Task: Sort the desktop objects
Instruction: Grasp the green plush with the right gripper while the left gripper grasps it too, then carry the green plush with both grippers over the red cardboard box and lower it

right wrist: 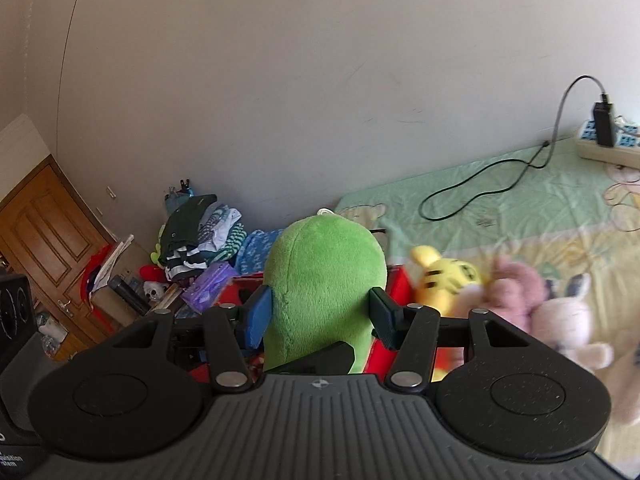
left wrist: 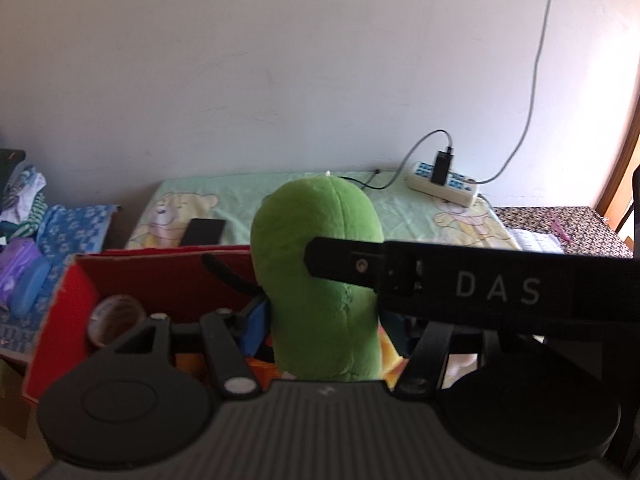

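Note:
A green plush toy (left wrist: 318,276) stands upright between the fingers of both grippers, above a red cardboard box (left wrist: 132,280). My left gripper (left wrist: 320,312) is shut on the toy's lower part; its blue pad (left wrist: 254,328) presses the toy's left side. The other gripper's black arm, marked DAS (left wrist: 496,286), crosses in from the right. In the right wrist view my right gripper (right wrist: 318,316) is shut on the same green plush toy (right wrist: 324,280), with the pads (right wrist: 260,316) on both sides. The red box (right wrist: 396,280) shows behind it.
A tape roll (left wrist: 116,316) lies inside the box. A yellow tiger plush (right wrist: 448,280), a pink plush (right wrist: 516,292) and a white bunny plush (right wrist: 568,316) lie on the bear-print sheet (right wrist: 520,200). A power strip (left wrist: 444,180), a black phone (left wrist: 204,232) and a clothes pile (right wrist: 200,236) are around.

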Tool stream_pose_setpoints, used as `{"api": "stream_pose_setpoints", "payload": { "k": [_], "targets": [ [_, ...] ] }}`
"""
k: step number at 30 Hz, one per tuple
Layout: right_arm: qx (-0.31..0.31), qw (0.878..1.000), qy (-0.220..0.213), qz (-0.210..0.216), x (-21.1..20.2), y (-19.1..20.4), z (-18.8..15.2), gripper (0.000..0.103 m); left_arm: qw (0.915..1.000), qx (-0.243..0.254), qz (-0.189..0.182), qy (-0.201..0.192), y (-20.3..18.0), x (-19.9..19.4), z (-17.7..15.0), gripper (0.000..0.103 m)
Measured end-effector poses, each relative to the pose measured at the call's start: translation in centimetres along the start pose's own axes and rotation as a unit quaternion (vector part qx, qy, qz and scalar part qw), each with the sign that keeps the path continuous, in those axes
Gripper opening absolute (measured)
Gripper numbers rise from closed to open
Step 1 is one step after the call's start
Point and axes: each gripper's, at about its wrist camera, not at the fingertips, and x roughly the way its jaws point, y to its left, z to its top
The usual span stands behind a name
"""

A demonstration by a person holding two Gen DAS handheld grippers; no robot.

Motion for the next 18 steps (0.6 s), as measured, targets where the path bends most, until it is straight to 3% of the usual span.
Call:
{"api": "stream_pose_setpoints", "payload": {
  "k": [9,18],
  "targets": [
    [-0.005,1.000,0.010,0.011,7.1,6.4,-2.0,0.056,0.9995,-0.006,0.021,0.023,10.1,-0.2,-1.2,0.062],
    [0.009,0.999,0.030,0.010,11.5,9.3,-3.7,0.056,0.9983,-0.011,0.031,0.048,15.7,0.5,-2.2,0.062]
  ]
}}
